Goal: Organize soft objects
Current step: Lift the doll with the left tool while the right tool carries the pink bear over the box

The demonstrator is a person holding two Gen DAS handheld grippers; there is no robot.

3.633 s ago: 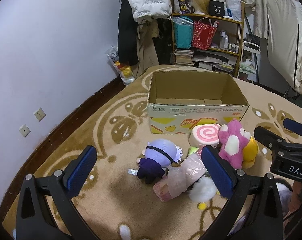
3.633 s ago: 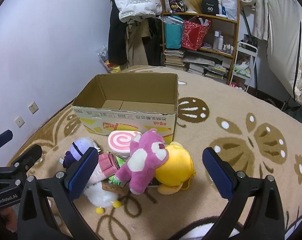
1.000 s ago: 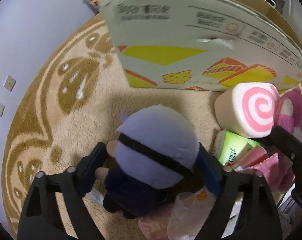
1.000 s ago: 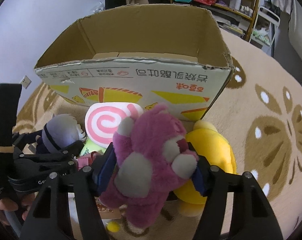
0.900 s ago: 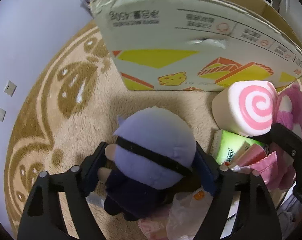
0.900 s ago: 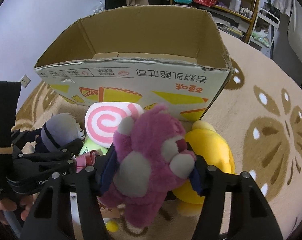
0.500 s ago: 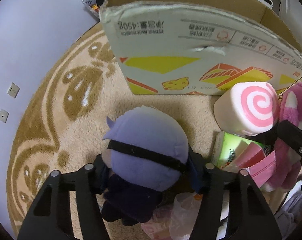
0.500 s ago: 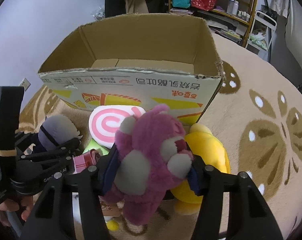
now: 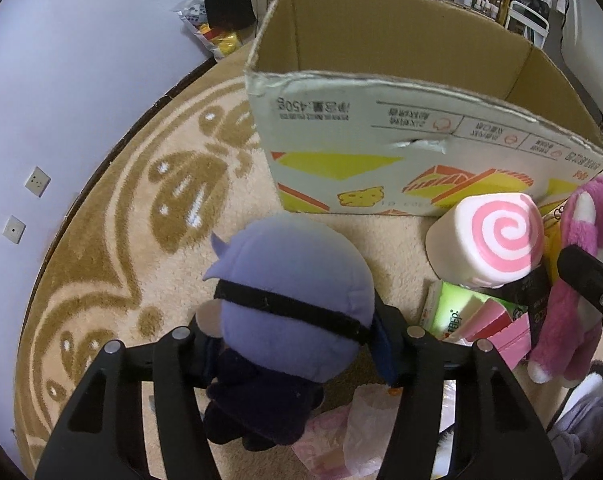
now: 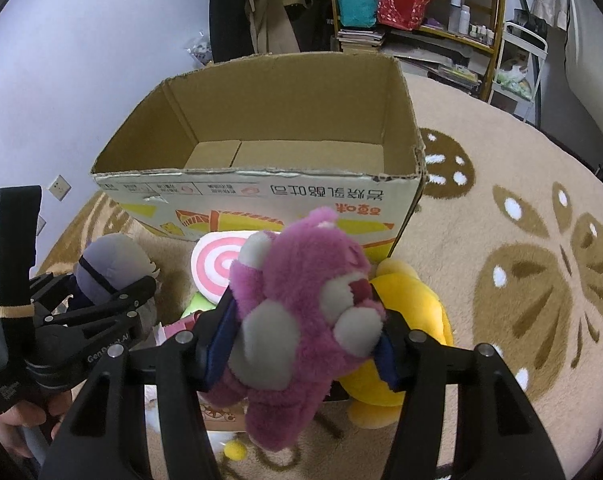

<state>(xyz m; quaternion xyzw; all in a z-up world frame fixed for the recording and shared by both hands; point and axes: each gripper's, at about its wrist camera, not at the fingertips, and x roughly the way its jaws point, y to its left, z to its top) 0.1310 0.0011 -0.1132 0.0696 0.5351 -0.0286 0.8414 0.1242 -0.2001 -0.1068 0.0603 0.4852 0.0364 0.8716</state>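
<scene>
My left gripper (image 9: 293, 344) is shut on a purple-headed doll (image 9: 289, 300) with a black blindfold and holds it just above the carpet; it also shows in the right wrist view (image 10: 109, 272). My right gripper (image 10: 301, 340) is shut on a pink plush bear (image 10: 301, 308) and holds it raised before the open cardboard box (image 10: 261, 196). The box (image 9: 421, 128) is empty inside. A pink swirl roll cushion (image 9: 489, 240), a yellow plush (image 10: 405, 320) and pink and green packets (image 9: 461, 316) lie in front of the box.
The box stands on a beige carpet (image 10: 521, 240) with brown patterns. A purple wall (image 9: 61, 80) with sockets is on the left. A cluttered shelf (image 10: 421, 8) and hanging coats stand behind the box. A white fluffy toy (image 10: 221, 440) lies under the bear.
Both grippers came in from open, closed on the doll and the bear, and have lifted them a little; the box's inside now shows more.
</scene>
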